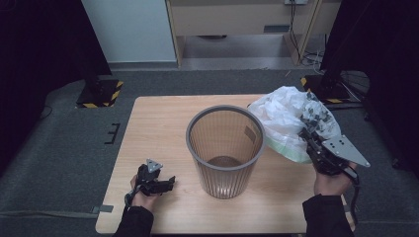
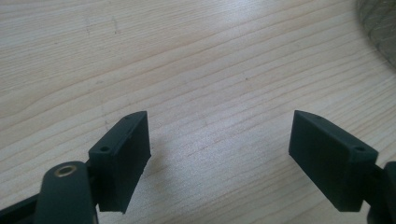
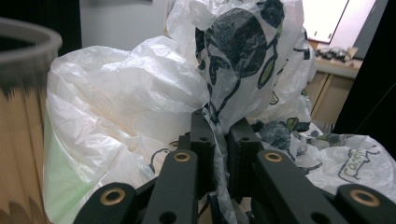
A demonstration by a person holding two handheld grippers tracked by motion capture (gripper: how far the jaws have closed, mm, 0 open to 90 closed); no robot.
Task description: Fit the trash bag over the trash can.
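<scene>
A translucent brown waste bin stands upright at the middle of the wooden table. To its right a crumpled white plastic bag with dark leaf prints is lifted off the table. My right gripper is shut on a fold of the bag, with the film pinched between the two jaws. My left gripper rests low at the table's front left, open, with bare wood between its fingers. The bin's rim shows at the left of the right gripper view.
The bin's edge sits at the upper right of the left gripper view. Grey carpet surrounds the table. Black stands with yellow-striped bases stand behind it, and a wooden cabinet lies farther back.
</scene>
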